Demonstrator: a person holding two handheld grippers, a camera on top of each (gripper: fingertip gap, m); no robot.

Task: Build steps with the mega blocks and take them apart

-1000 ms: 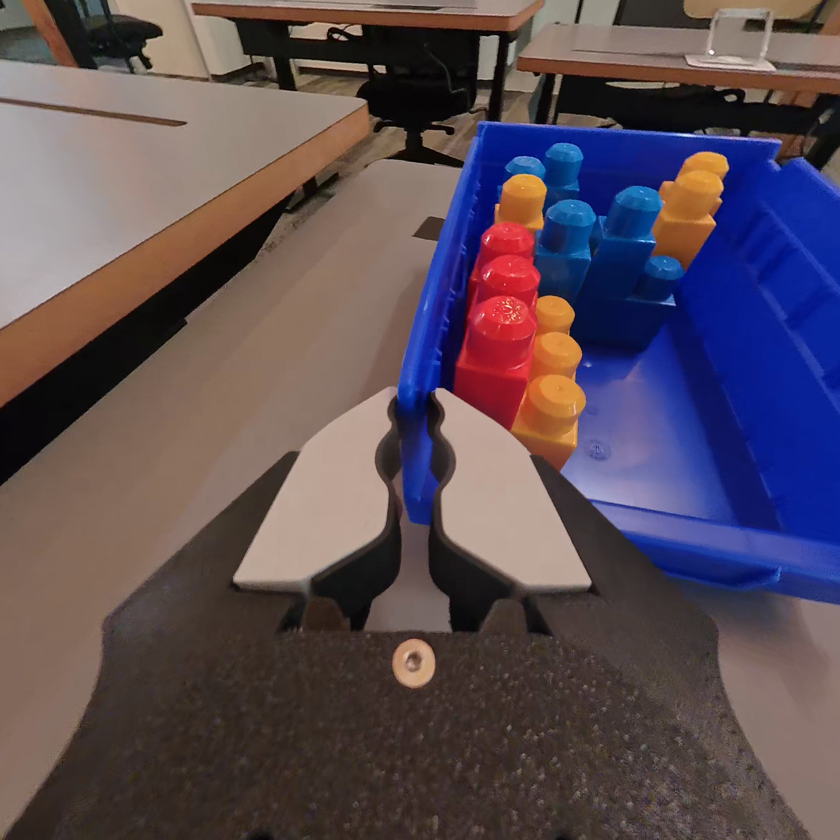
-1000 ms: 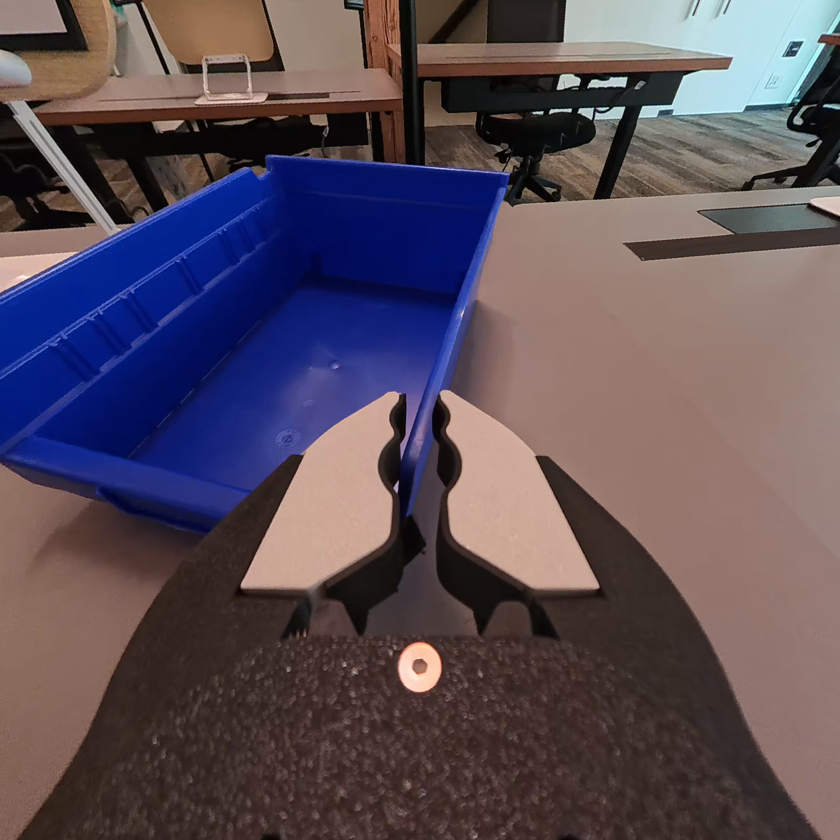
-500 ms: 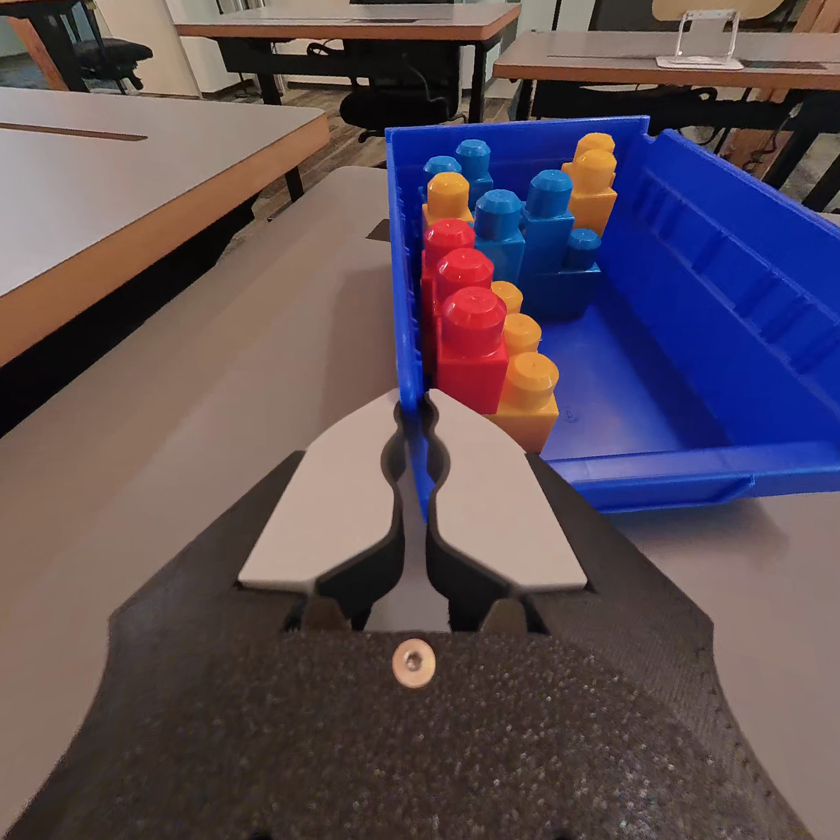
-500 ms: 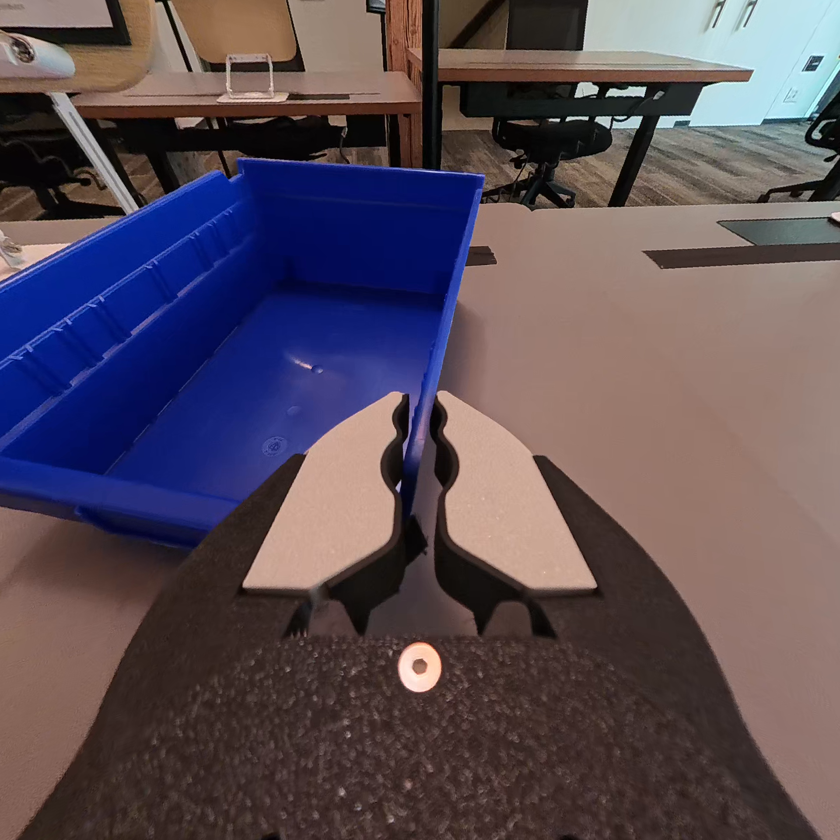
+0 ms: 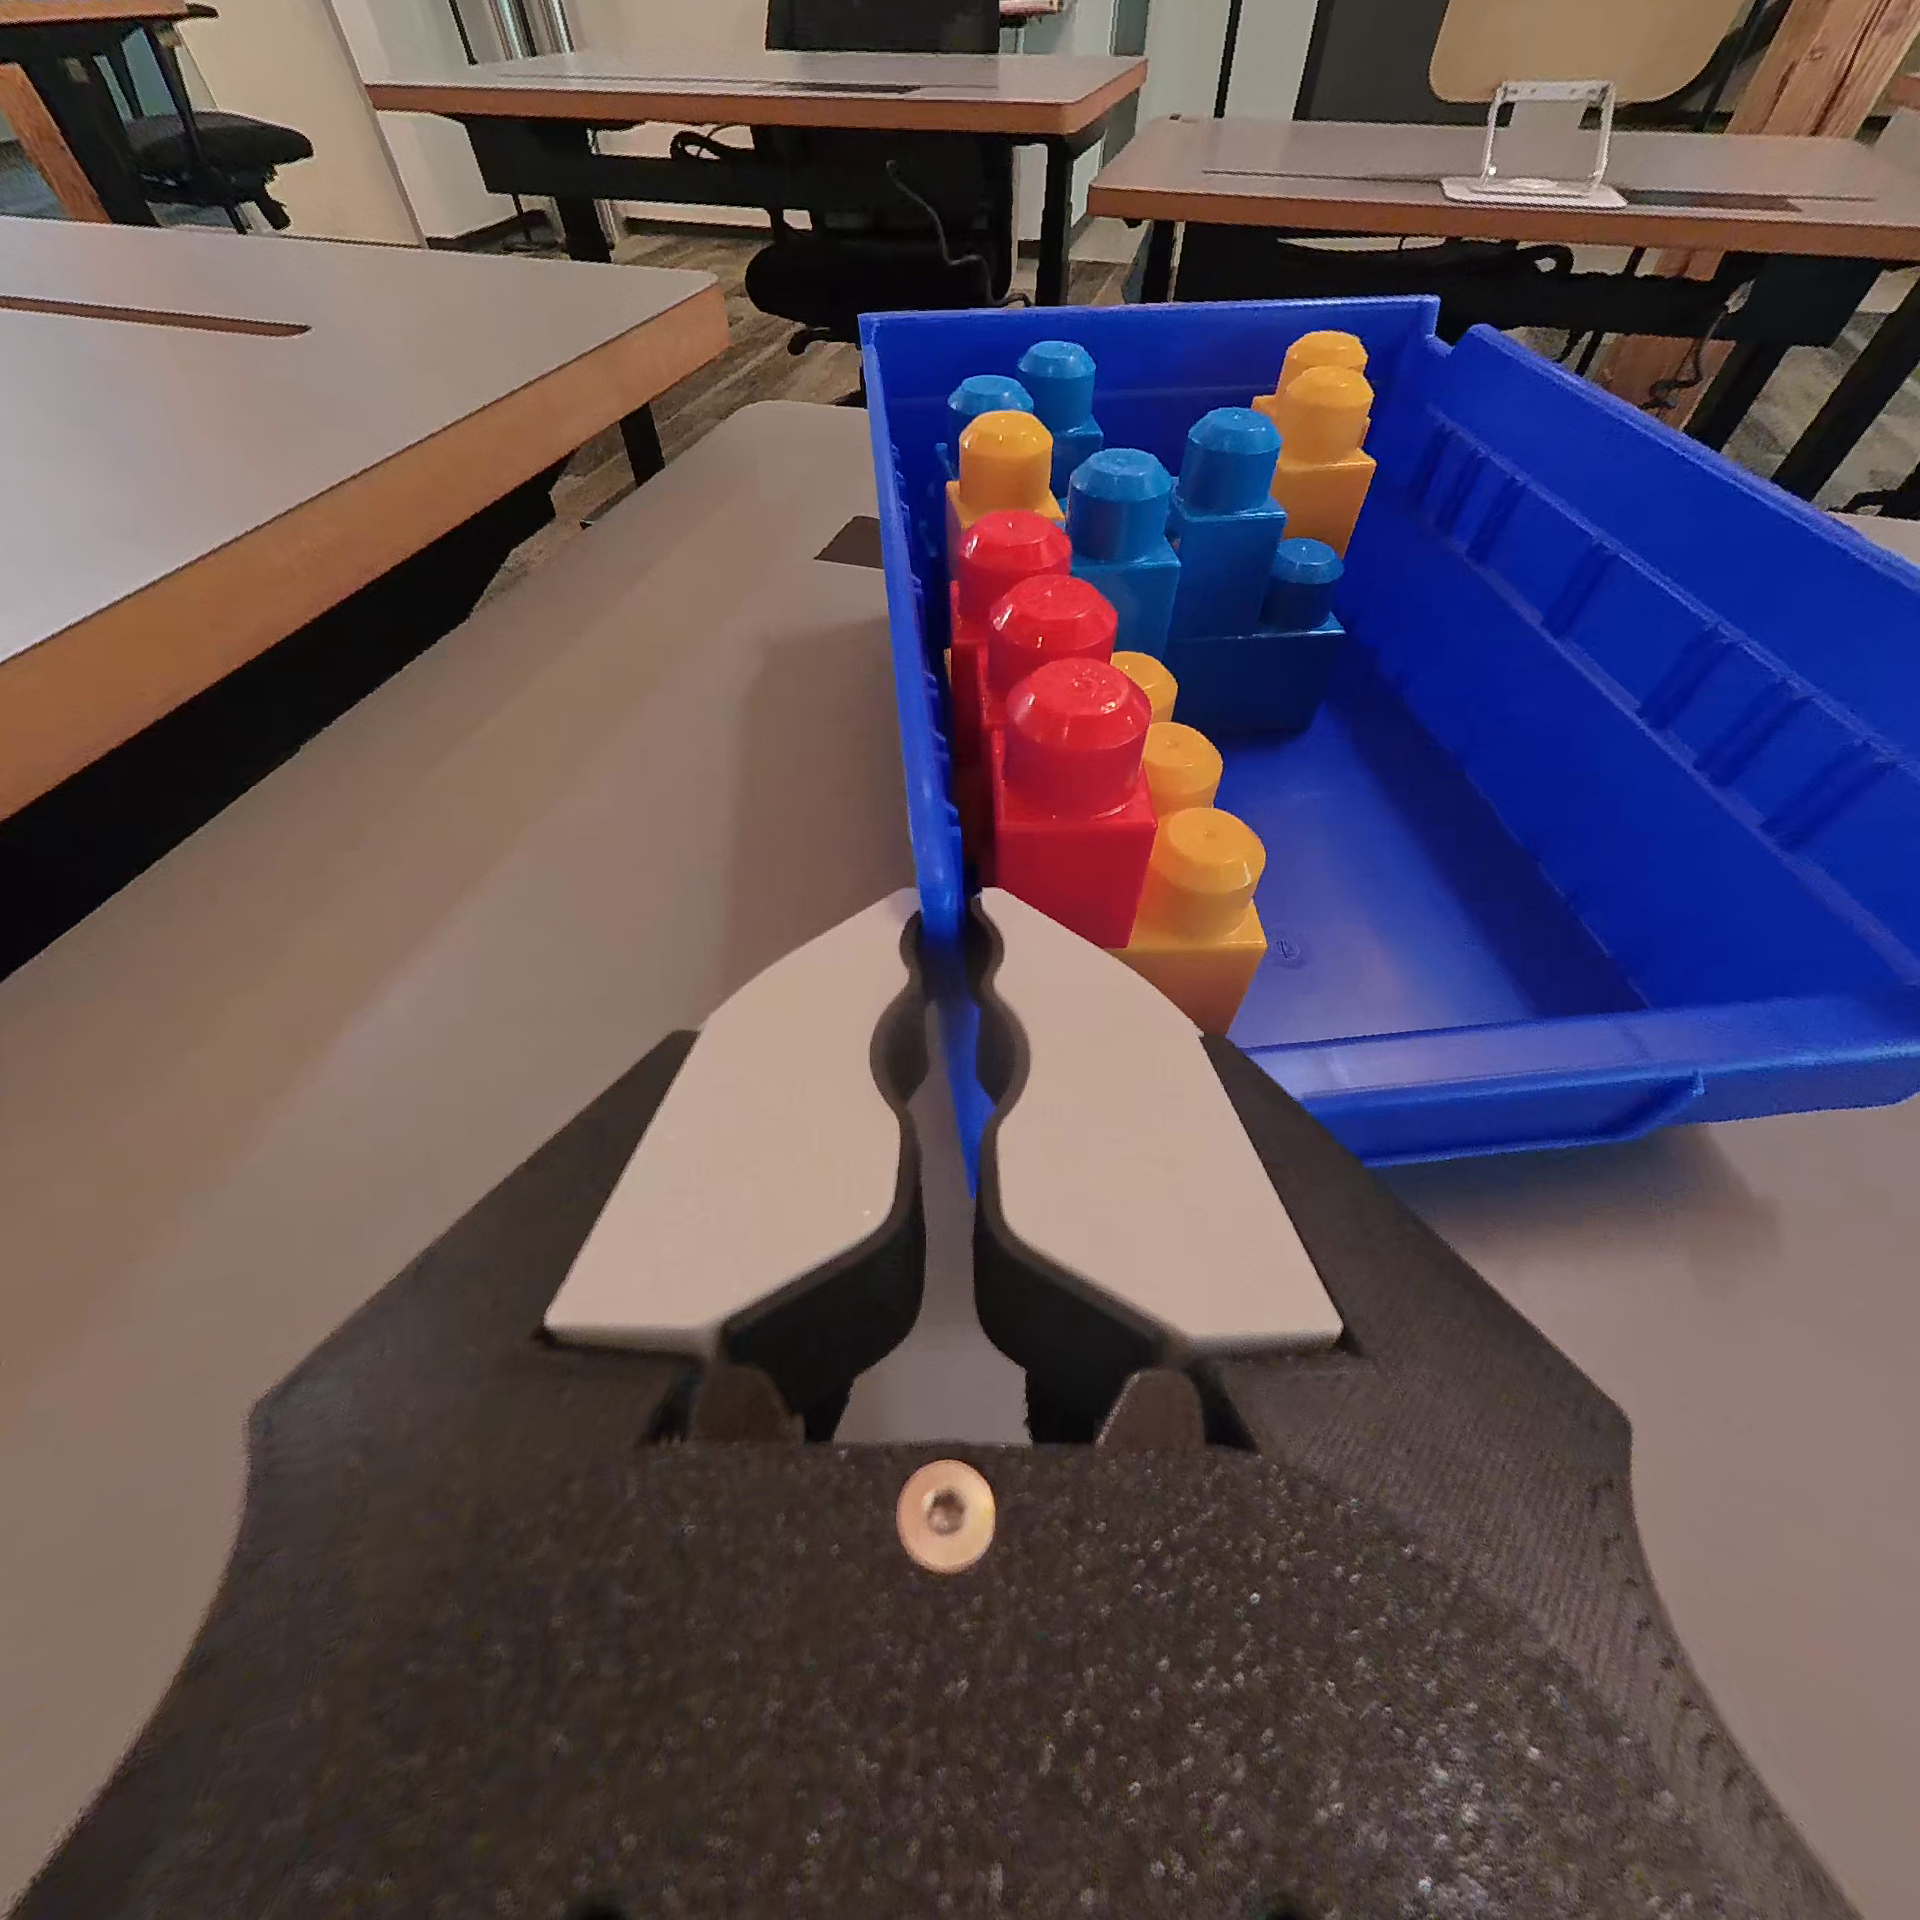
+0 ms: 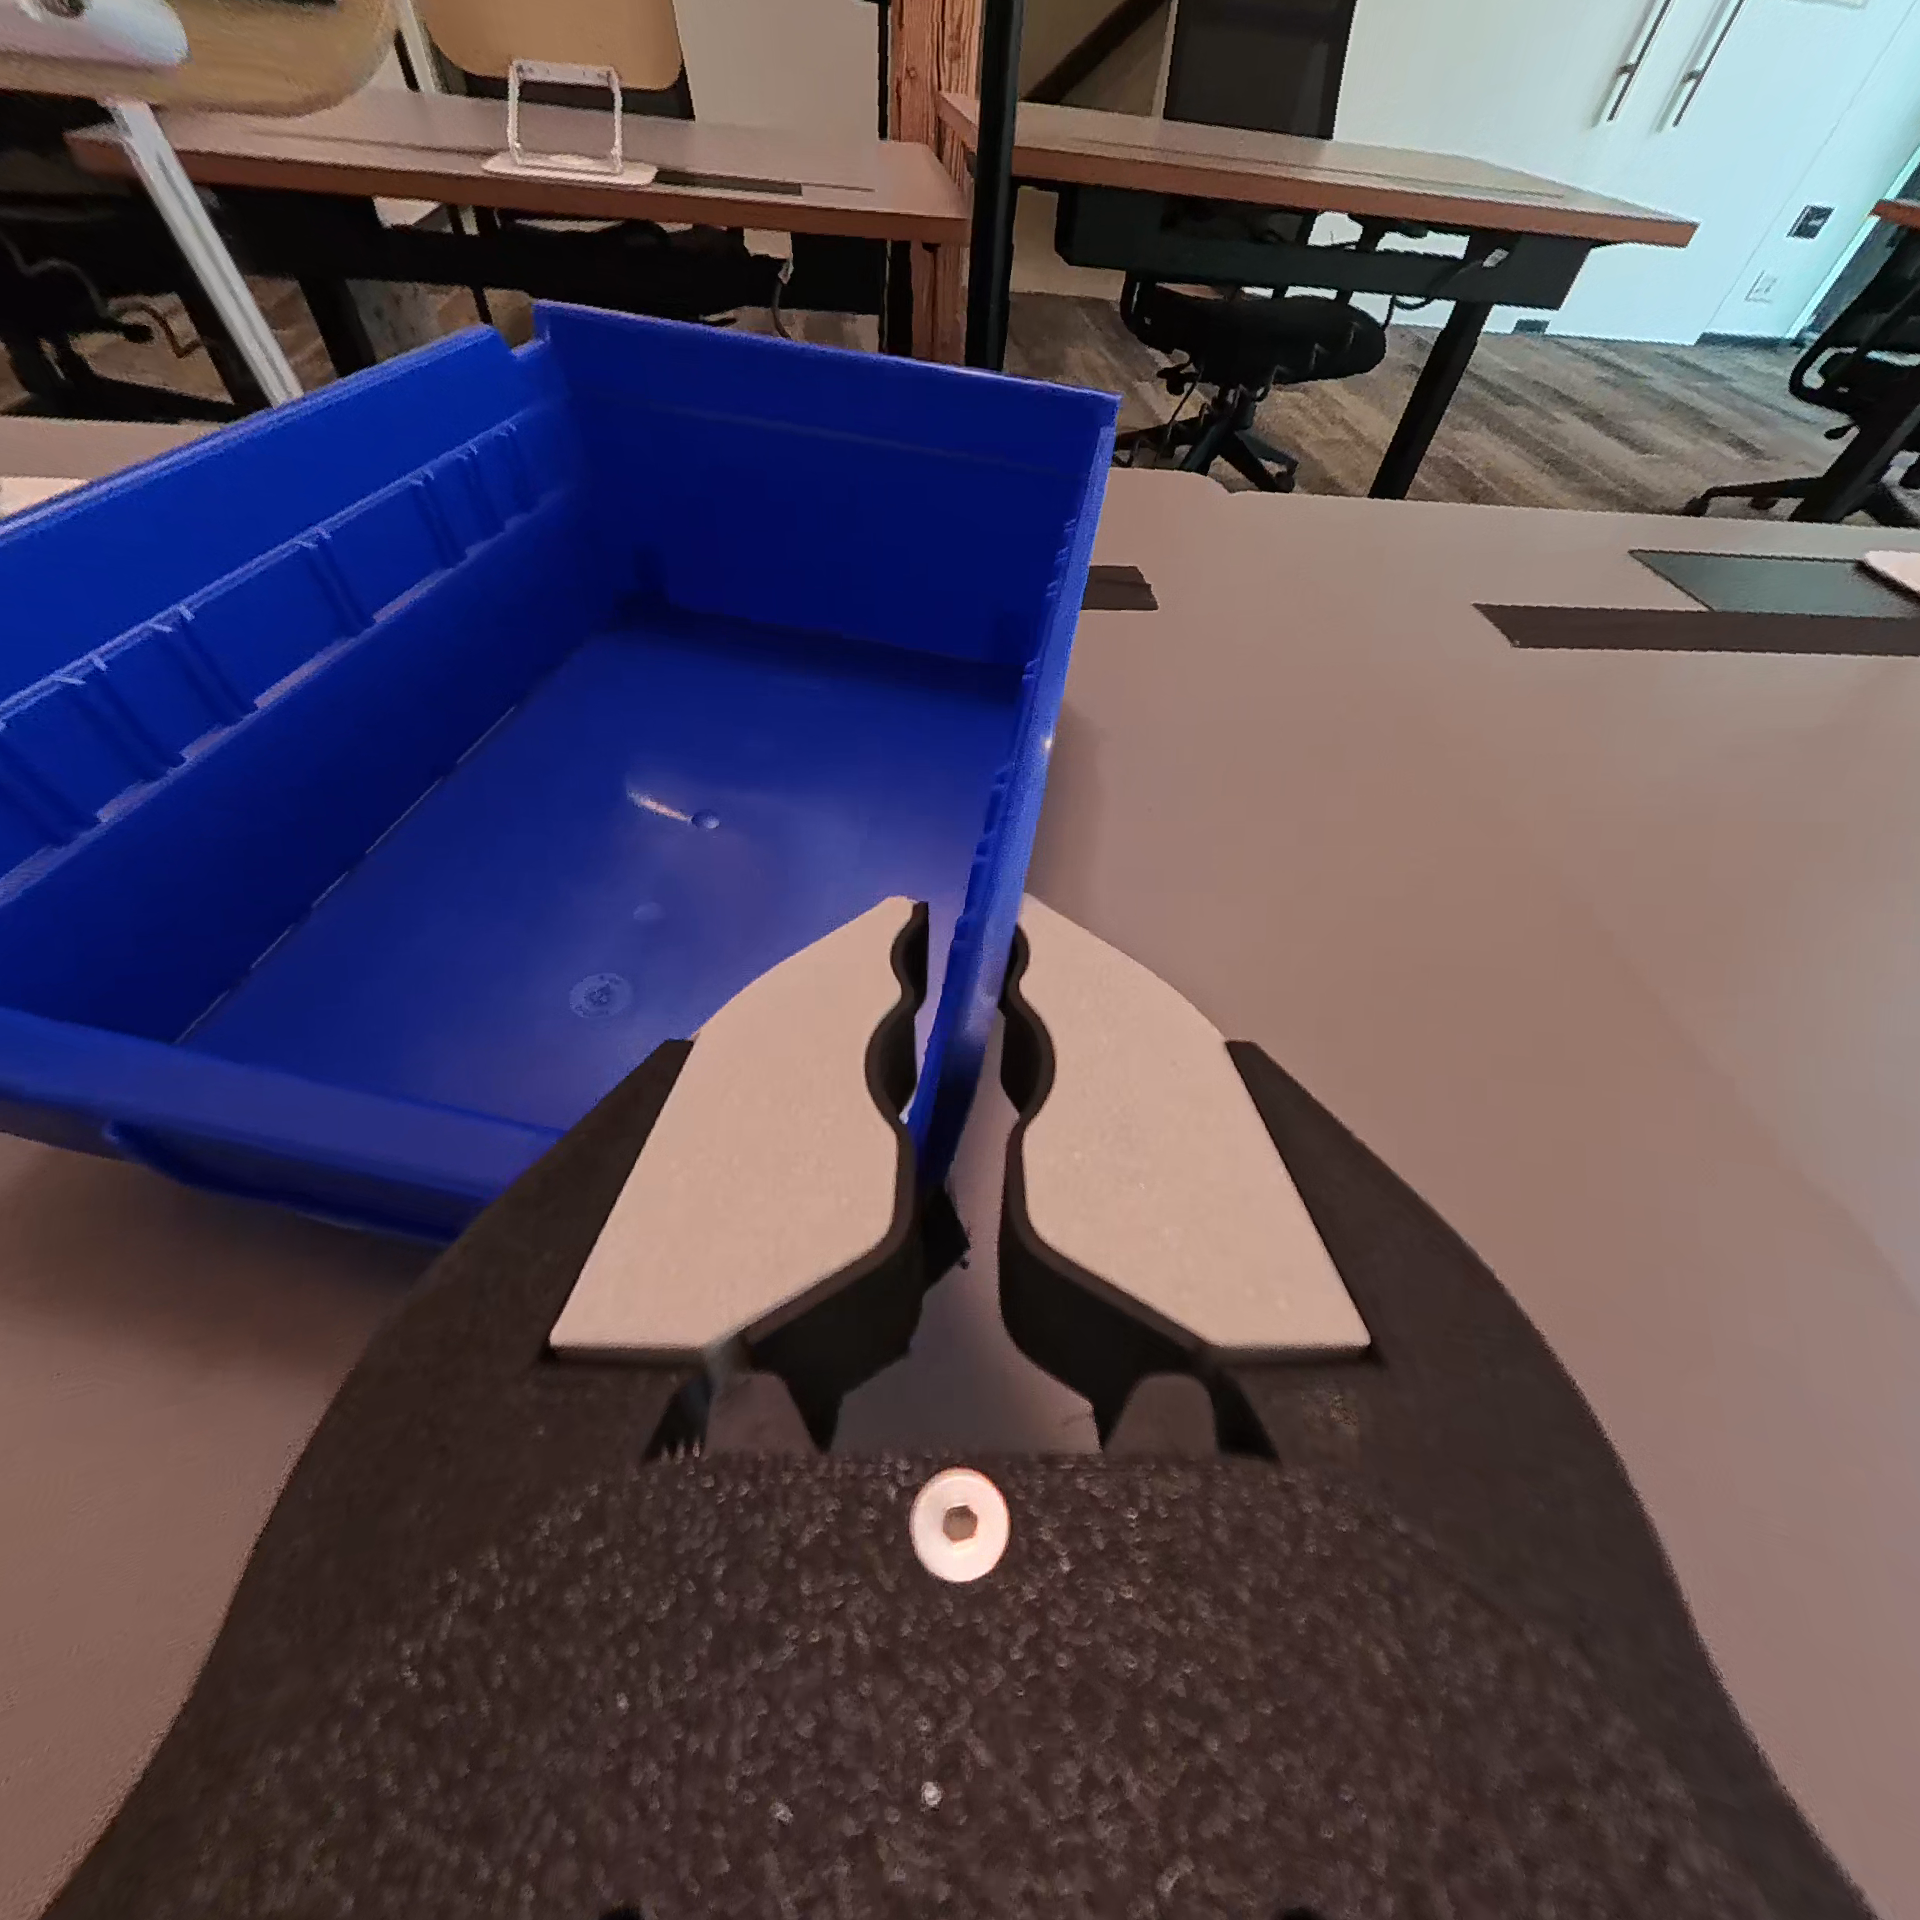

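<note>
In the left wrist view a blue bin (image 5: 1507,1070) holds mega blocks: a red stepped stack (image 5: 1070,790) with orange blocks (image 5: 1195,914) beside it near the front left, a blue stack (image 5: 1226,582) and more orange blocks (image 5: 1320,447) at the back. My left gripper (image 5: 948,914) is shut on this bin's left wall near its front corner. In the right wrist view a second blue bin (image 6: 312,582) is empty. My right gripper (image 6: 966,920) straddles its right wall near the front corner, with the jaws close on the wall.
Both bins rest on a grey table (image 5: 520,831) (image 6: 1455,935). A dark inset strip (image 6: 1704,629) lies on the table at the right. Other desks (image 5: 260,416) and office chairs (image 6: 1247,343) stand behind. The left gripper's tips are roughly 70 cm from the right gripper's.
The bin with blocks has swung in the left view, so its front rim now faces me more squarely. In the right view the camera has tilted and the jaws stand slightly wider on the wall.
</note>
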